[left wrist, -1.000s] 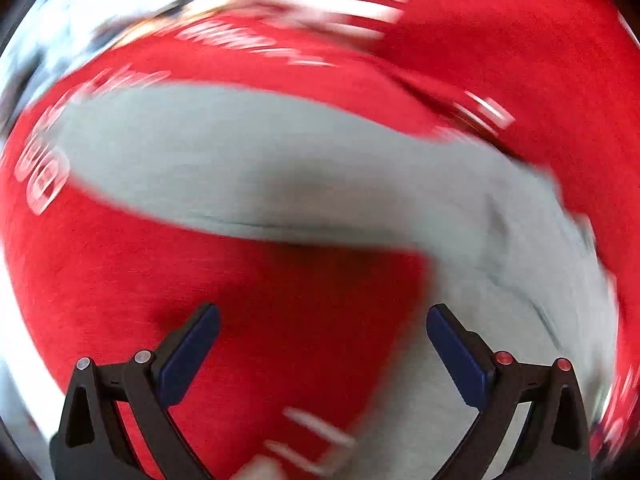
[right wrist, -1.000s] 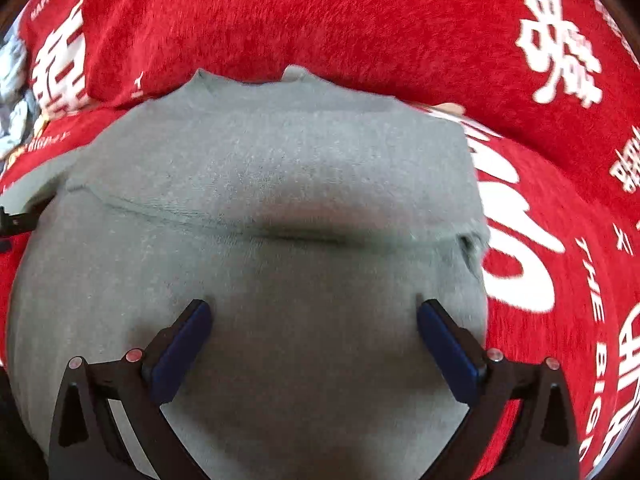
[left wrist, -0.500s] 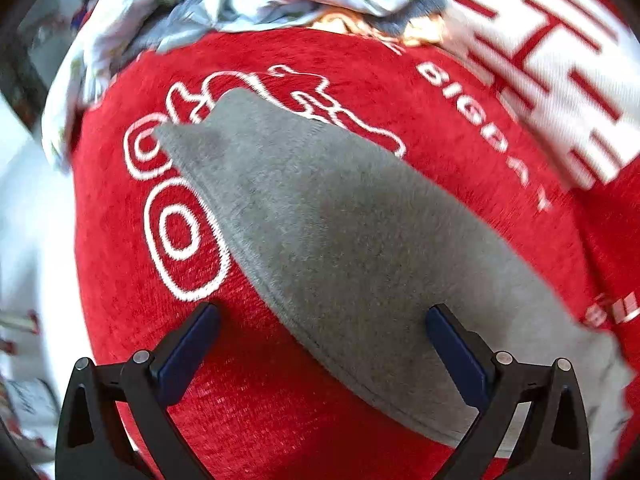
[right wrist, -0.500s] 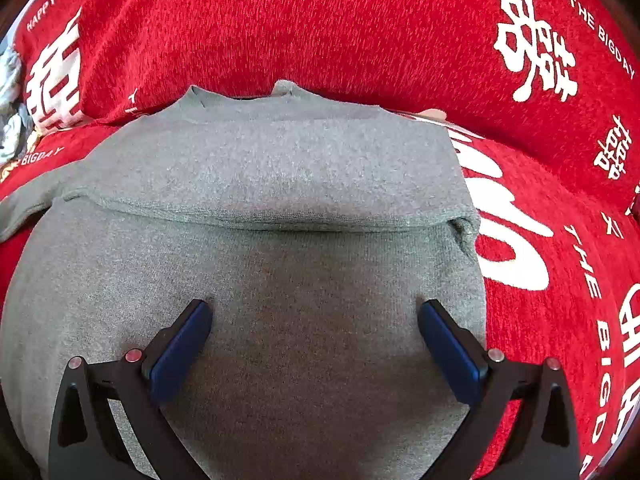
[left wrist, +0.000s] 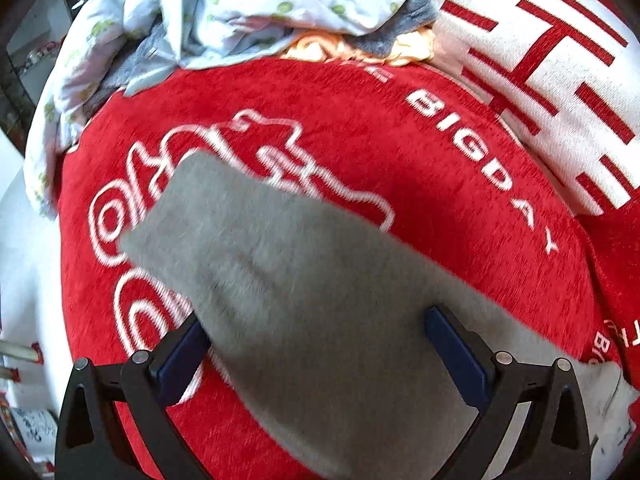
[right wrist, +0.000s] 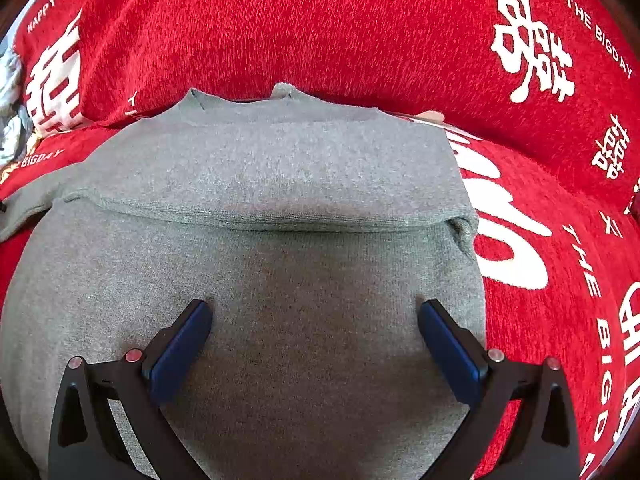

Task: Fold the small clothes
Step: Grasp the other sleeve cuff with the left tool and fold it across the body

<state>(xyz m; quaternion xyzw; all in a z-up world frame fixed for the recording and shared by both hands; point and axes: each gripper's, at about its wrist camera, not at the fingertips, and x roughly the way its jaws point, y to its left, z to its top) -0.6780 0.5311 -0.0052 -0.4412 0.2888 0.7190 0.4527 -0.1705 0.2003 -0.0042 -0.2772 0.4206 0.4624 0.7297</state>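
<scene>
A small grey knit sweater (right wrist: 280,208) lies flat on a red cloth with white lettering (right wrist: 360,32), its neck at the far side and one sleeve folded across the chest. Its other sleeve (left wrist: 304,280) stretches out to the left in the left wrist view. My left gripper (left wrist: 316,344) is open and empty, low over that sleeve with the sleeve between its blue pads. My right gripper (right wrist: 314,336) is open and empty, low over the sweater's lower body.
A heap of pale printed clothes (left wrist: 240,12) lies at the far left end of the red cloth (left wrist: 440,184). A white cushion with red strokes (left wrist: 560,72) stands at the back. The red surface's left edge drops to a white floor (left wrist: 20,264).
My left gripper has swung from the sweater body out along the left sleeve and come closer over it. My right gripper has stayed nearly still over the body.
</scene>
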